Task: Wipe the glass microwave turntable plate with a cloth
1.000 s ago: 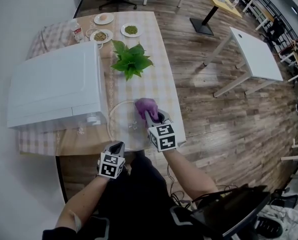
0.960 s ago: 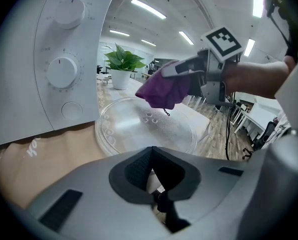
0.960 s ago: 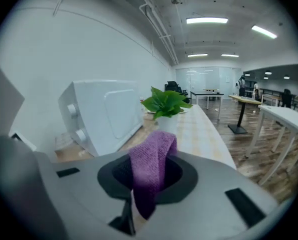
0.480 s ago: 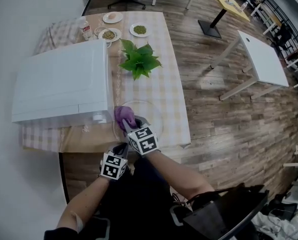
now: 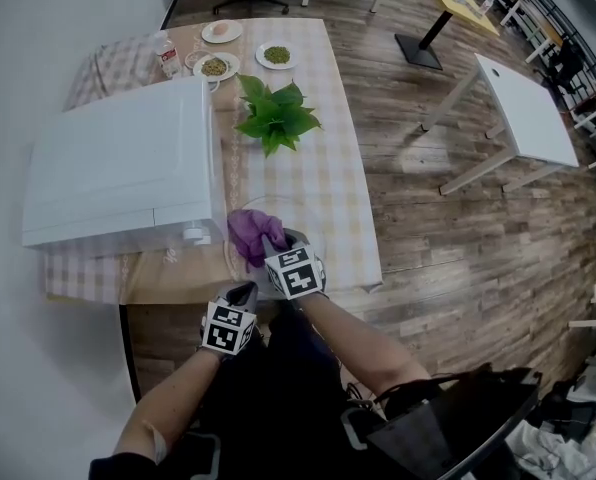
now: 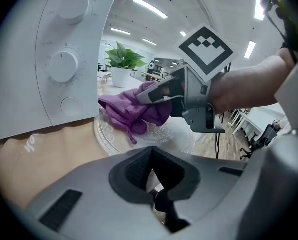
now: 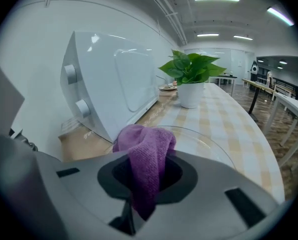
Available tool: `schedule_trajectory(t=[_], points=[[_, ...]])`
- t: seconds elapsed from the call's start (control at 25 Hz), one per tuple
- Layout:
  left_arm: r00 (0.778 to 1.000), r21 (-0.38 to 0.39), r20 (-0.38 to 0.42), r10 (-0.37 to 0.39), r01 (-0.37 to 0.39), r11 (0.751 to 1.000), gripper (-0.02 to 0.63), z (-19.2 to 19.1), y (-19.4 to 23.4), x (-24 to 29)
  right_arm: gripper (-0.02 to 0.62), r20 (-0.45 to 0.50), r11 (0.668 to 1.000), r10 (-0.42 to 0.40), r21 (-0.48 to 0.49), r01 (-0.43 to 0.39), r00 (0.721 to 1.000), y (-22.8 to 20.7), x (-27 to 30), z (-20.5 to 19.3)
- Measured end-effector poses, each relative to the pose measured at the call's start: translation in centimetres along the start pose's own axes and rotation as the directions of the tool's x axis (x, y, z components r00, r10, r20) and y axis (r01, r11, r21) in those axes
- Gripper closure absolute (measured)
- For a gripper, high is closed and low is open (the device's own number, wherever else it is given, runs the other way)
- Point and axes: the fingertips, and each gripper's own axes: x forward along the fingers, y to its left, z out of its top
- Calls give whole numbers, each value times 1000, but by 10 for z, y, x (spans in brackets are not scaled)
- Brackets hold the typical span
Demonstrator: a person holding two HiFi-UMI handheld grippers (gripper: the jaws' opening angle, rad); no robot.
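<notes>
The clear glass turntable plate (image 5: 313, 230) lies on the table's near end, right of the white microwave (image 5: 118, 168). A purple cloth (image 5: 250, 232) rests on the plate's left part, and my right gripper (image 5: 276, 252) is shut on it. In the right gripper view the cloth (image 7: 145, 154) hangs bunched through the jaws, with the plate (image 7: 209, 146) beyond. My left gripper (image 5: 244, 291) sits at the table's near edge, jaws closed at the plate's near rim. The left gripper view shows the plate (image 6: 114, 139), the cloth (image 6: 131, 109) and the left gripper (image 6: 156, 194).
A potted green plant (image 5: 274, 116) stands beyond the plate. Small dishes of food (image 5: 276, 55) and a bottle (image 5: 165, 60) sit at the table's far end. The microwave's dials (image 6: 63, 64) face the plate. The table's right edge (image 5: 370, 230) drops to wooden floor.
My right gripper carried the purple cloth from the plate's right side over to its left side, next to the microwave. The left gripper stayed at the near rim.
</notes>
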Motion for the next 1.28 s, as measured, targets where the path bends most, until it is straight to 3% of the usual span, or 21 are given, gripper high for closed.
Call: schedule_trajectory(t=[0.32,0.56,1.08,1.28], points=[[1000,-10,3,-2,3,1000,598,0,-3,1,534,-13,994,-92,55,93,996,-44,-22,-20],[1000,87,-11,-3,4,996,598,2,-13,5,532,-31,987,-155,28,156,987,-69,-38,-30],[1000,41,7,-6,6,999,598,-1,-13,-4,531,-38,940,-330,84,332,943,-125,-88,-49],[1000,89,7,26,-27,996,598,-5,-8,-9,531,31,954,-299,42,297,954,-104,-94,-28]])
